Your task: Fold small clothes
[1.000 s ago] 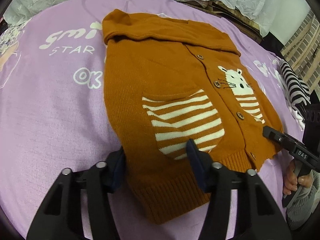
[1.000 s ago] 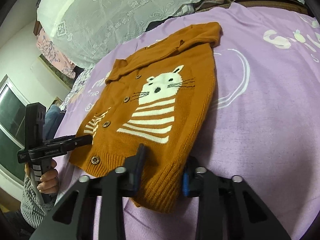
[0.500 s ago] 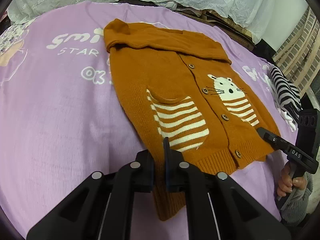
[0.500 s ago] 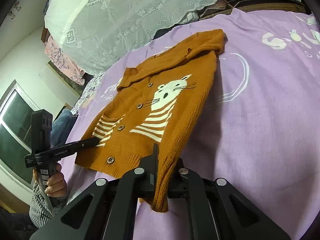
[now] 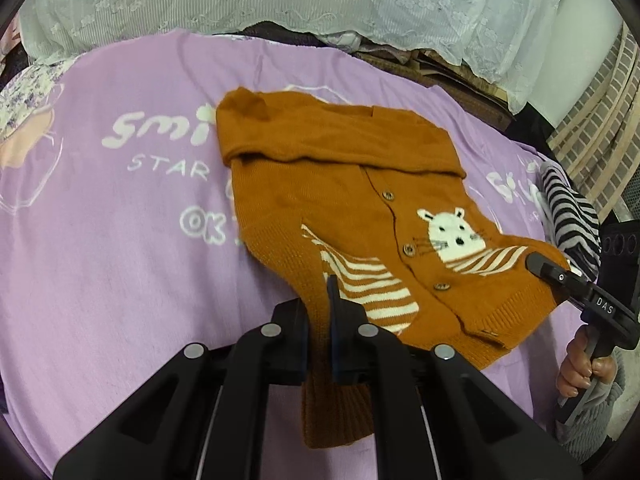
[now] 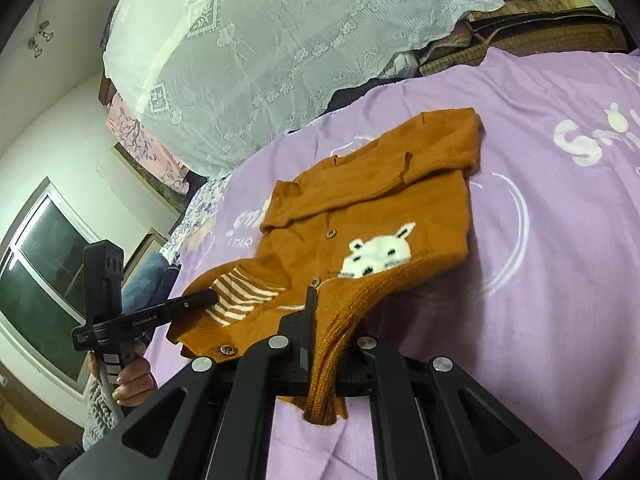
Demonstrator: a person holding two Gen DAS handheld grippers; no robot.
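1. Orange cardigan [image 5: 344, 184] lies on the purple blanket [image 5: 100, 260], its hem end raised off the cover.
2. Left gripper [image 5: 320, 320] clamped on the ribbed hem.
3. Right gripper [image 6: 320, 344] clamped on the hem's other corner.

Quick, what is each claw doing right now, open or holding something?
Left claw: shut on the hem of the orange knitted cat cardigan.
Right claw: shut on the same cardigan's hem.

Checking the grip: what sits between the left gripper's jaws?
The orange cardigan's ribbed hem, pinched by the left gripper, seen in the left wrist view.
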